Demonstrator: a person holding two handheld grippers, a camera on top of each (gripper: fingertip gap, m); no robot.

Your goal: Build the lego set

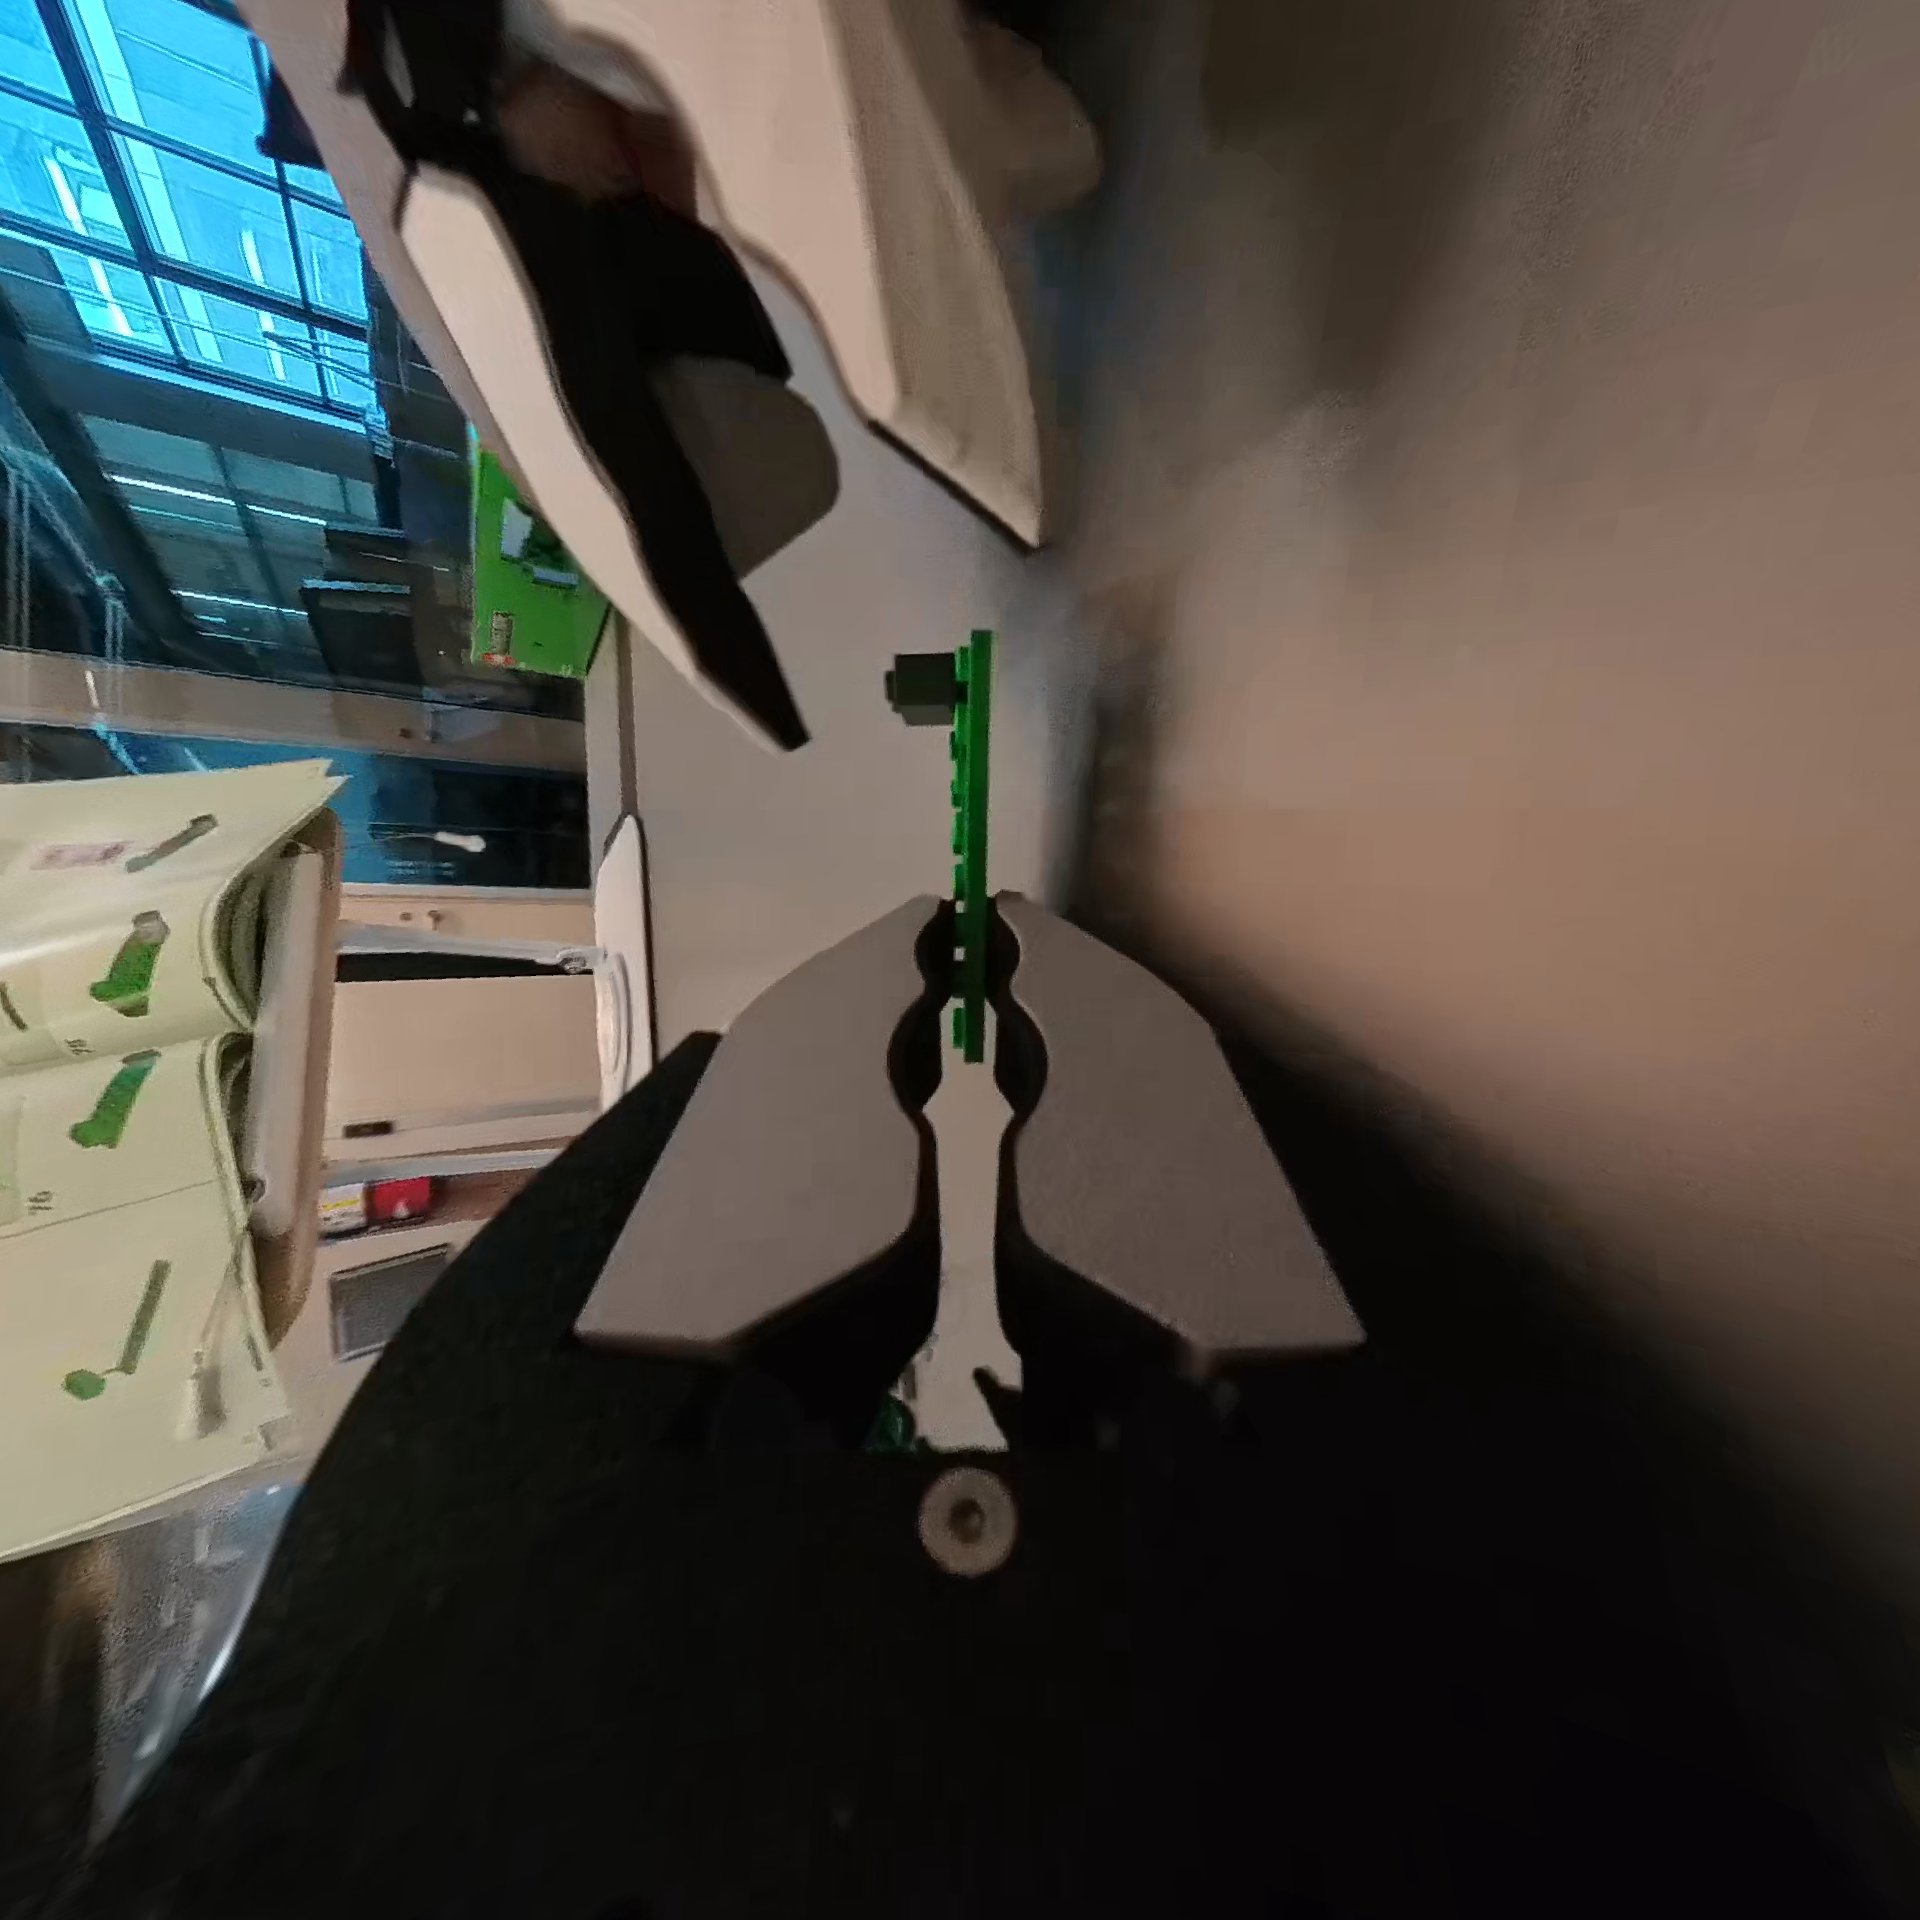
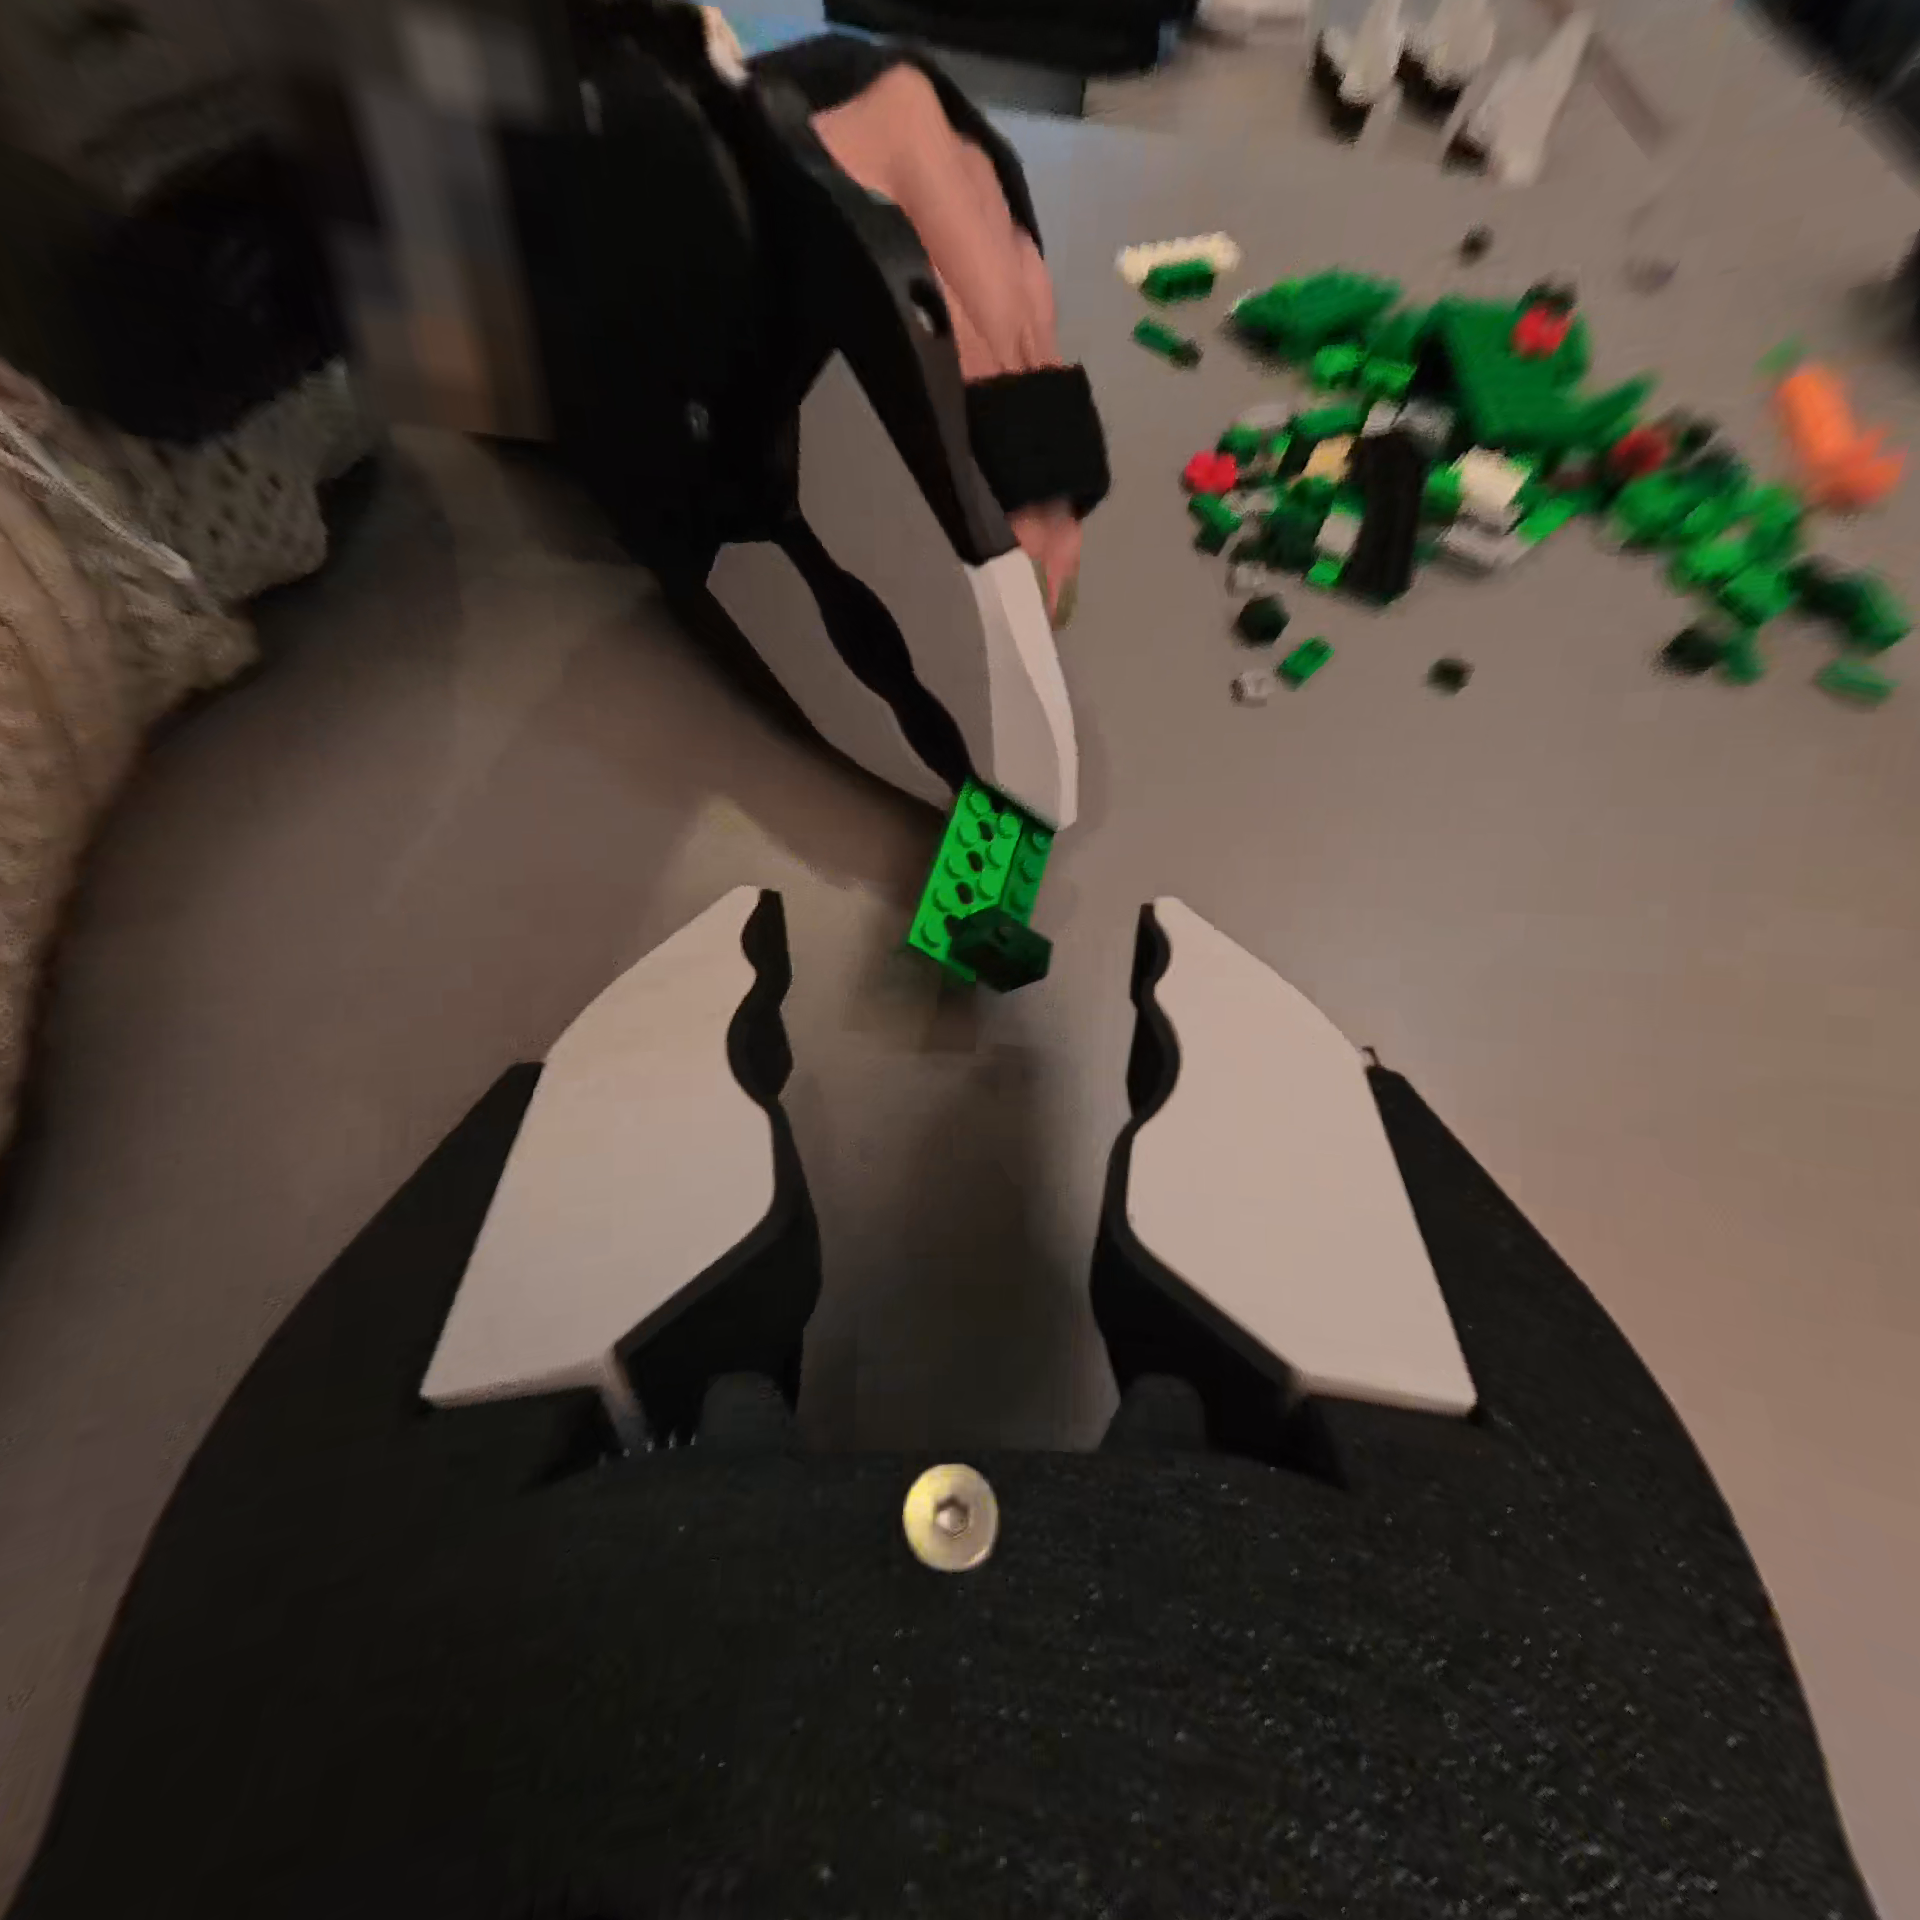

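Build is at an early stage, by my estimate. My left gripper point(image 1: 971, 914) has its fingers clenched on the long bright-green studded lego plate point(image 1: 975, 790), lifted above the grey bench point(image 2: 1351, 935), with one small dark-green brick point(image 1: 920, 686) attached at its far end. My right gripper point(image 2: 956, 925) is released, holding nothing, just beside that assembly. Most pieces remain in the loose pile of green, white and red bricks point(image 2: 1507, 447). The open instruction booklet point(image 1: 135, 1039) lies nearby. No containers visible.
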